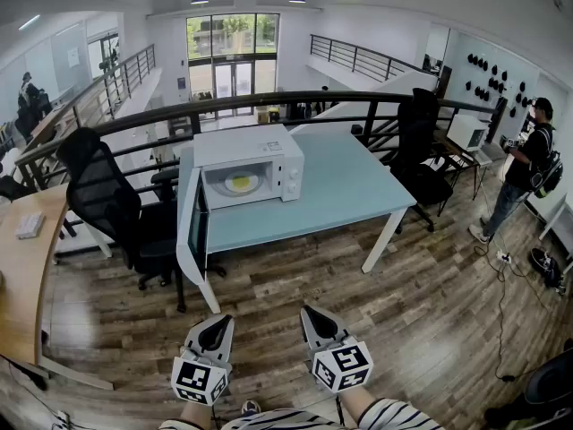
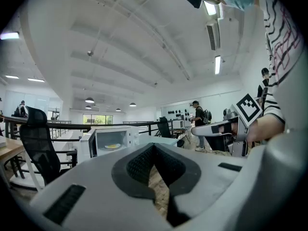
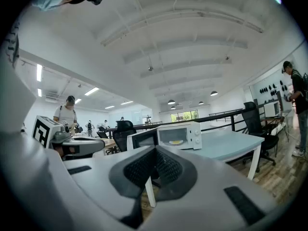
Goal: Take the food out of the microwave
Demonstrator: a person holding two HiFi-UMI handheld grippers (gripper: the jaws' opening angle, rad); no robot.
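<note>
Underfoot: wood-plank floor (image 1: 403, 330), the widest item, running beneath everything listed.
Table (image 1: 349, 182): pale blue top on white legs, across the floor from me, well apart from both my tools.
Chairs: one black office chair (image 1: 107, 204) left of the table, a second black chair (image 1: 419, 141) behind its far right corner.
Bystander (image 1: 528, 164): a person in dark clothes, standing at the far right.
Microwave (image 1: 246, 150): white, on the left end of the table, its cavity facing me.
Microwave door (image 1: 191, 231): swung open to the left.
Left gripper (image 1: 214, 330): in my left hand, low at the near edge of the head view, nose toward the microwave; jaws clenched together, nothing between them.
Right gripper (image 1: 315, 319): just beside the left one, aimed the same way; jaws likewise clenched and empty.
Food (image 1: 240, 184): yellow, on a plate inside the open cavity, far from both my grippers.
</note>
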